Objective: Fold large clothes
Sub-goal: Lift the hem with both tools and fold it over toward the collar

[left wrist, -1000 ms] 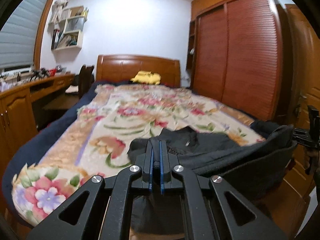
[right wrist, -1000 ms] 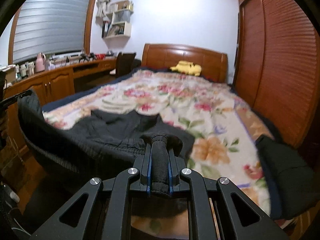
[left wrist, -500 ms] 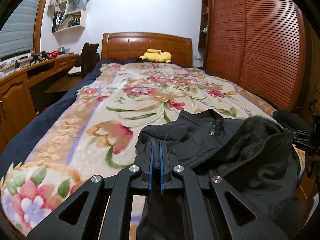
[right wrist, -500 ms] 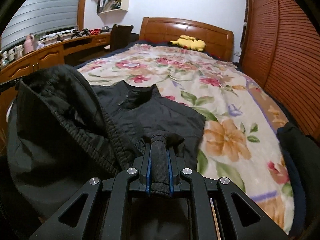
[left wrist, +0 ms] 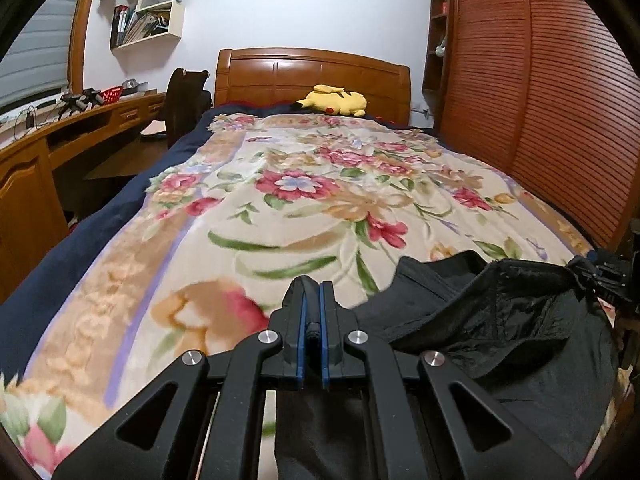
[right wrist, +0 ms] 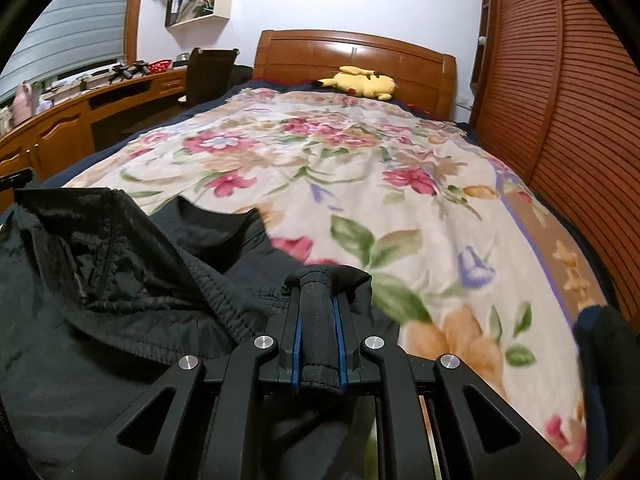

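Right wrist: both claws (right wrist: 317, 312) pinch black jacket (right wrist: 100, 280).

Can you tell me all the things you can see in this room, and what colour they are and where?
black jacket: one, black, at the foot of the bed, pinched at two spots
flowery blanket: one, cream with red flowers, spread over the bed
headboard: one, brown wood, far end of the bed
yellow plush toy: one, yellow, lying by the headboard
wardrobe: one, reddish slatted doors, right of the bed
desk: one, brown wood, left of the bed
chair: one, dark, at the desk
wall shelf: one, white, holding books
left gripper: one, black with blue pads, shut on the jacket
right gripper: one, same colours, shut on the jacket
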The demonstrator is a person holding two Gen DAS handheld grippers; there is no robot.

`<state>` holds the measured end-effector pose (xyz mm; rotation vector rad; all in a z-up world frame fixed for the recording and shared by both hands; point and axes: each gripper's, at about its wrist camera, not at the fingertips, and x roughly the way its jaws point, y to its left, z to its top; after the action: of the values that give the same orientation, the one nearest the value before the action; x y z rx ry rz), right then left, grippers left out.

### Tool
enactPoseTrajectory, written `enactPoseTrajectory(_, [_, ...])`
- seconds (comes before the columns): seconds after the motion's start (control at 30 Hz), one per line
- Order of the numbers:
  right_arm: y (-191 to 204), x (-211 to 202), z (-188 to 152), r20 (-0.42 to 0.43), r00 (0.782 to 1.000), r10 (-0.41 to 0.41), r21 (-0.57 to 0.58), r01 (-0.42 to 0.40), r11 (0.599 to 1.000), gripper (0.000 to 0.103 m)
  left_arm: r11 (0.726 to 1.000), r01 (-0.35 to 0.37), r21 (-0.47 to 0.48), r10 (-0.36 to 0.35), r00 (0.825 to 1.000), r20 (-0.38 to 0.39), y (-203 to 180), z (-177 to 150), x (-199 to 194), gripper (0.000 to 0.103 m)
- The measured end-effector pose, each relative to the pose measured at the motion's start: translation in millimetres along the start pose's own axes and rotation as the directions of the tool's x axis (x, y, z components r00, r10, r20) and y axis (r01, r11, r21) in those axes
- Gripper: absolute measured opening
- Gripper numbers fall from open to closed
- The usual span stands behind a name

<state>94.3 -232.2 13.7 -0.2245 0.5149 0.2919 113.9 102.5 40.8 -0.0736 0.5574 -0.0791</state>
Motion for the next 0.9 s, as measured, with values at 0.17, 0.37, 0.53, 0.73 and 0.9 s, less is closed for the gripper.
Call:
enactPoseTrajectory(0.17, [-0.8,24.7,15.0,0.003,1.0,-0.02,-0.002,0.02,1.0,0.013,1.0,-0.014,0.02,0.014,1.0,0.01,-3.7,17.0,21.2,0.006])
enactPoseTrajectory(0.37, [-1.1,45.3,15.8,-0.015,1.0,-0.024,0.021,0.024,1.0,0.013,0.999,-0.042,0.03,0.041,0.999,0.017,-6.1,14.3,20.0,0.028])
enactPoseTrajectory(0.53, [-2.9,56.1,15.4,-0.042,0.999,-0.033,0.035,0.034,0.999,0.017,1.0,0.002,0.027,-0.003,1.0,0.03,-8.8,-2.9,-1.4,0.068])
enactPoseTrajectory(0.73, [-7.2,27.6,21.2,0.046,0.996,-0.076,0.055,0.073,0.996,0.066,0.999,0.039,0.023,-0.04,0.999,0.031,-21.6,-27.6,-22.8,0.082])
enactPoseTrajectory(0.9, [-9.6,22.0,14.4,0.019,0.996,-0.085,0.051,0.084,0.995,0.067,0.997,0.061,0.039,-0.062,0.998,0.019,-31.4,-40.0,-32.4,0.082])
